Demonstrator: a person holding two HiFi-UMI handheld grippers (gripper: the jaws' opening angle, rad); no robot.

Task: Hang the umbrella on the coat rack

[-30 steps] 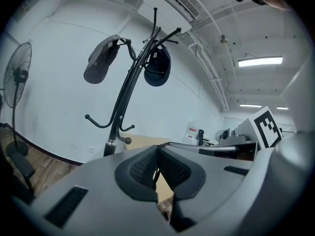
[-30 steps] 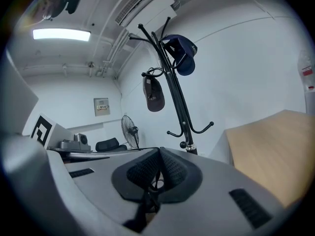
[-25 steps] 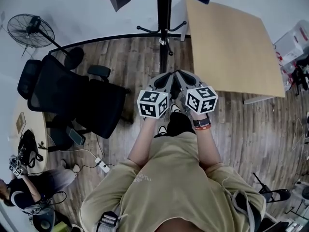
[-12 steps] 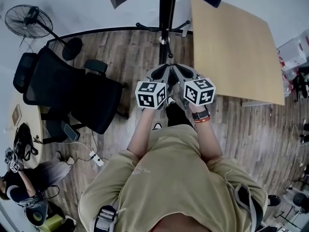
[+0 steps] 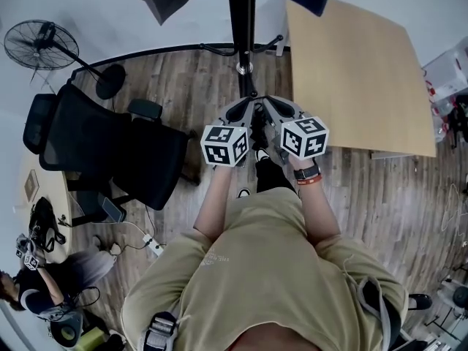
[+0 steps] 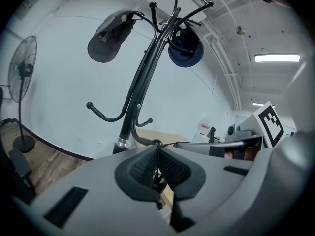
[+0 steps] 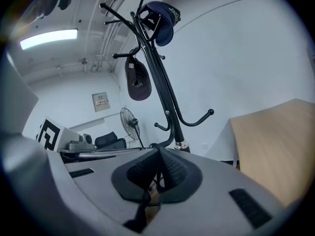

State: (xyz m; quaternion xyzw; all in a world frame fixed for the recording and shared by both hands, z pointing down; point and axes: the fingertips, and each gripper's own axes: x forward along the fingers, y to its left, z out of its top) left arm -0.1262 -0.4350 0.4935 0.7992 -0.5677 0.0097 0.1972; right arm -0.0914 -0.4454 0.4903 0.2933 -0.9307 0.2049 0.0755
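- Head view: the left gripper and right gripper have edged nearer the coat rack. The umbrella is hidden beneath them.
- Left gripper view: pads pressed together on a thin dark cord, probably its strap, with 1 lower hook near.
- Right gripper view: jaws pinched on the same cord, so hanging looks close.

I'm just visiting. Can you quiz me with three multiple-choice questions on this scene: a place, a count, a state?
1. In the head view, the wooden table is on which side of the coat rack? A left; B right; C behind the person.
2. How many caps hang on the rack? A one; B two; C four.
3. The left gripper has its jaws: A together; B wide apart; C clamped on a cap.
Answers: 1 B, right of the pole. 2 B, one grey, one navy. 3 A, they meet in that gripper's view.
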